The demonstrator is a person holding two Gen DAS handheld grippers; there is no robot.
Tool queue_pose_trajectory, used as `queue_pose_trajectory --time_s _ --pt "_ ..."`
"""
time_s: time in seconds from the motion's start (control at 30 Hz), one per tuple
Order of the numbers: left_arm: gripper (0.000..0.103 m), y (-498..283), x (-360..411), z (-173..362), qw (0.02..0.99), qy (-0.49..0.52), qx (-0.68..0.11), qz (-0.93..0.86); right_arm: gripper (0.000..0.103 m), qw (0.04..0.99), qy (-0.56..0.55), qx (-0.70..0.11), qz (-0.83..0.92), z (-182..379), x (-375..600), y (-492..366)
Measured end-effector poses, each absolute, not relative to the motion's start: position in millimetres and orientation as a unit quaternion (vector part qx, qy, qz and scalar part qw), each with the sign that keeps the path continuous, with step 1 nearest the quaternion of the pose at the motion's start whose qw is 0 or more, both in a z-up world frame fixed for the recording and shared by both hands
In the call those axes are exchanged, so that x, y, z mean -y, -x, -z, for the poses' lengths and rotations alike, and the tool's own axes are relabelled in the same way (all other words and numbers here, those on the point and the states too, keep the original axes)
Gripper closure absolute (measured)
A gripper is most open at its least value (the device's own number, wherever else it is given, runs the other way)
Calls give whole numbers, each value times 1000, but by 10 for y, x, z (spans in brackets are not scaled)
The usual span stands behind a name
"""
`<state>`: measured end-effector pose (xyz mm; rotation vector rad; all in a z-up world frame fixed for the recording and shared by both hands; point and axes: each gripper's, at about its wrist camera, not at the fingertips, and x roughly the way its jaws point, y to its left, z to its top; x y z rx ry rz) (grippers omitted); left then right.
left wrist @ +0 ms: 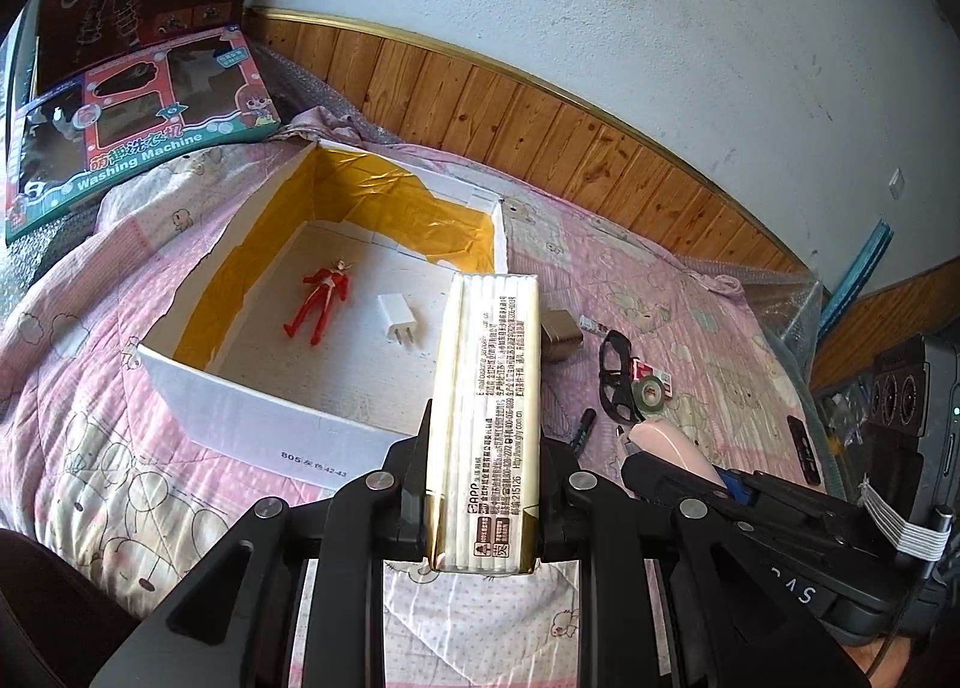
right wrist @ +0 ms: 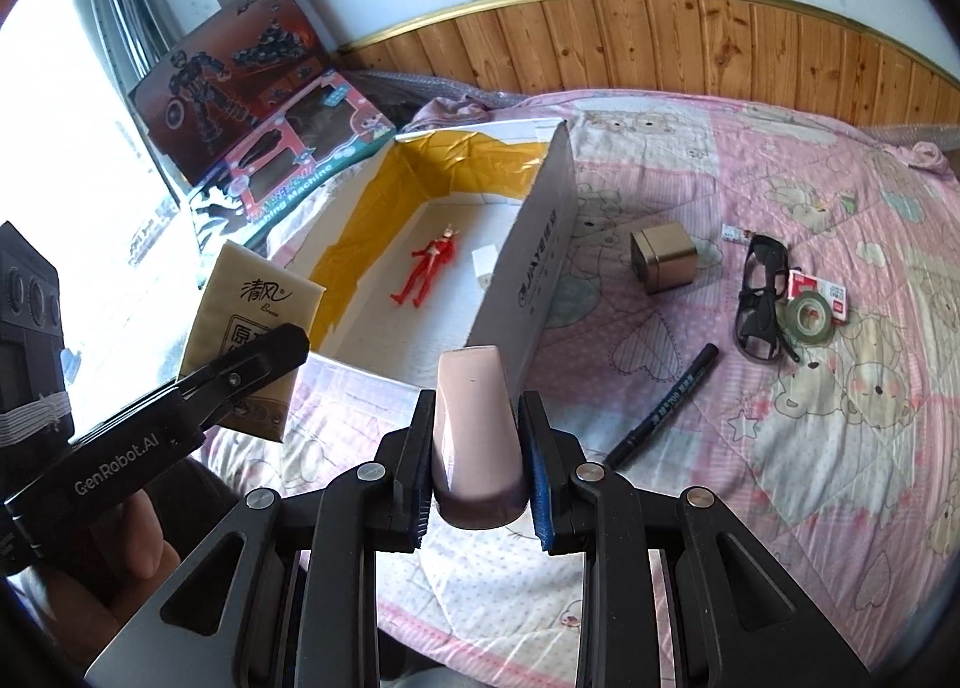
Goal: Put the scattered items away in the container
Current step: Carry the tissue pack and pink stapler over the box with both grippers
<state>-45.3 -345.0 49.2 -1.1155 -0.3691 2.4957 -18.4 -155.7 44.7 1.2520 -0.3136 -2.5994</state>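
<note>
My left gripper (left wrist: 485, 448) is shut on a cream tissue pack (left wrist: 486, 418), held on edge above the near wall of the white cardboard box (left wrist: 258, 406). The box is lined with yellow tape and holds a red figure (left wrist: 321, 292) and a white plug (left wrist: 399, 316). My right gripper (right wrist: 477, 418) is shut on a pink oblong case (right wrist: 477, 436), just short of the box's right wall (right wrist: 534, 280). In the right wrist view the left gripper (right wrist: 240, 382) and tissue pack (right wrist: 252, 316) are at the left.
On the pink quilt right of the box lie a gold tin (right wrist: 663, 256), black glasses (right wrist: 762, 292), a green tape roll (right wrist: 810, 316), a red-white packet (right wrist: 822, 289) and a black marker (right wrist: 666, 406). Toy boxes (right wrist: 240, 87) lean behind the box. A hand (right wrist: 120, 556) holds the left gripper.
</note>
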Motion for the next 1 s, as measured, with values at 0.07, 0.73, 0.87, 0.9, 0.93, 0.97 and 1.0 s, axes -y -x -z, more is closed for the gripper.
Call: queue_pose_trajectory --time_s 0.07,0.73,0.87,0.9,0.93,0.97,1.0 --pt "80 478 3516 -508 186 397 136 -889 75 126 -425 103 890 -509 1642 210" --pt "80 885 3933 -723 158 384 156 -896 75 160 -418 68 892 -847 1986 757" --pt "80 1024 3933 -777 149 382 144 -901 75 165 -418 66 891 -892 1994 899" --pt "80 1059 3926 -791 146 381 139 -902 75 166 -418 64 891 -903 1998 942" --pt "80 1099 3917 -800 144 381 135 -903 75 167 -419 63 891 -913 2002 987" --pt "80 1144 3911 -804 142 383 131 -903 75 169 -419 61 890 -921 2005 1033" --pt "80 1190 3903 -809 140 384 126 -904 75 170 -420 60 889 -928 2012 1079"
